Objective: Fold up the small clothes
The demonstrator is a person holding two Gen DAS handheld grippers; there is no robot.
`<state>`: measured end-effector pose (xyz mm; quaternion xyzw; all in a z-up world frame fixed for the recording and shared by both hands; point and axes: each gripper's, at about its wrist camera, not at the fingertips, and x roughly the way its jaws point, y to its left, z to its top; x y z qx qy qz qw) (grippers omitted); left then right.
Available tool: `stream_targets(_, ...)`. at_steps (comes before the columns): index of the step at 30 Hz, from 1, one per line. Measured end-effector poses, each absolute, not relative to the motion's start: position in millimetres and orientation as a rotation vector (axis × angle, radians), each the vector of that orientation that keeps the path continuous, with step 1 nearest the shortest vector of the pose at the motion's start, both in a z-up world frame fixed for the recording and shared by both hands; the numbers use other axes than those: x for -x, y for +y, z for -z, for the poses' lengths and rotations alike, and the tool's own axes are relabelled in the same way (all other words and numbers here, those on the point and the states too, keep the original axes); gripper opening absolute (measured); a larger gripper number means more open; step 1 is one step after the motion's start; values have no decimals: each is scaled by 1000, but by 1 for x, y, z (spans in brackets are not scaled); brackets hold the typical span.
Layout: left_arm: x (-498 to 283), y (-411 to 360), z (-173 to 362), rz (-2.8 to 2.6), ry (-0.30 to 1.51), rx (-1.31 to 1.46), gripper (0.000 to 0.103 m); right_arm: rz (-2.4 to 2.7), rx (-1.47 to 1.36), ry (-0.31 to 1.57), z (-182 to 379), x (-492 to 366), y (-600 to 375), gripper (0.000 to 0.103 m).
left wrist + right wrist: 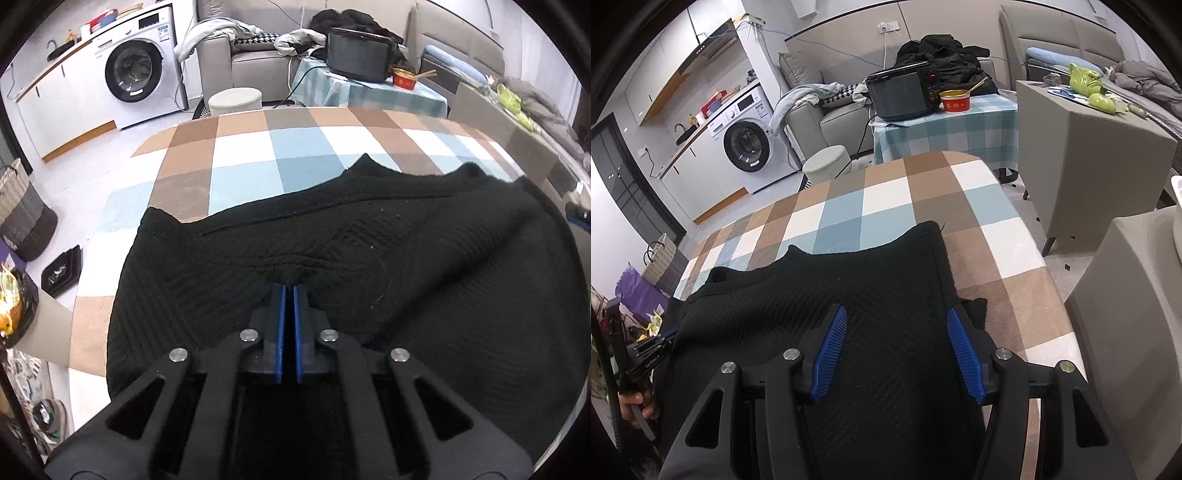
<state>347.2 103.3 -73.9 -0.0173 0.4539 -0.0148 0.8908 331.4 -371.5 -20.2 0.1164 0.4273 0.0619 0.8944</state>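
Nearest in the left wrist view, the left claw (289, 291) is clenched, its blue pads (281, 332) almost together with a pinch of the black knit garment (369, 258) drawn up between them; the cloth puckers toward the tips, so this looks like a real grip on a near edge or fold. In the right wrist view the right claw (895, 321) is released, its blue pads (831, 354) spread wide over the garment's near right part, close above the fabric; whether they touch it cannot be told.

The garment lies across the near half of the surface (960, 206), which is covered in a brown, white and blue checked cloth. Its far edge is uneven, with small peaks, and a ridge of doubled fabric runs across the right side, so it seems partly folded already.

To do this step well, I would have the right claw close on the near edge level with the left claw's grip, so both corners lift together. Then carry the edge evenly toward the far side and lay it down along the far hem, keeping the cloth taut between the two grips so the ridge flattens rather than being trapped. The thick knit will likely sag in the middle if the claws drift apart unevenly.

Farther off stand a stool (827, 162), a washing machine (136, 70) and a small table with a black appliance (905, 92).
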Motion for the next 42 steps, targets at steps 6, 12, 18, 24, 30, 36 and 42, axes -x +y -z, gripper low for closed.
stream_targets(6, -340, 121, 44, -3, 800, 129, 0, -120, -245, 883, 19, -329, -376, 58)
stream_targets(12, -354, 133, 38, -17, 783, 187, 0, -115, -247, 885, 19, -326, -378, 58)
stream_targets(18, -367, 148, 69, -156, 884, 207, 1, -104, -239, 890, 18, -327, -379, 58)
stream_targets(24, -352, 152, 62, -140, 864, 200, 49, -104, -250, 902, 26, -344, -382, 61)
stream_targets(30, -333, 154, 53, -137, 863, 187, 53, -91, -283, 942, 49, -383, -385, 61)
stream_targets(36, -306, 164, 51, -165, 864, 216, 54, -171, -287, 797, 31, -377, -386, 5)
stream_targets(42, -290, 175, 55, -190, 871, 244, 55, -21, -283, 804, 31, -380, -404, 5)
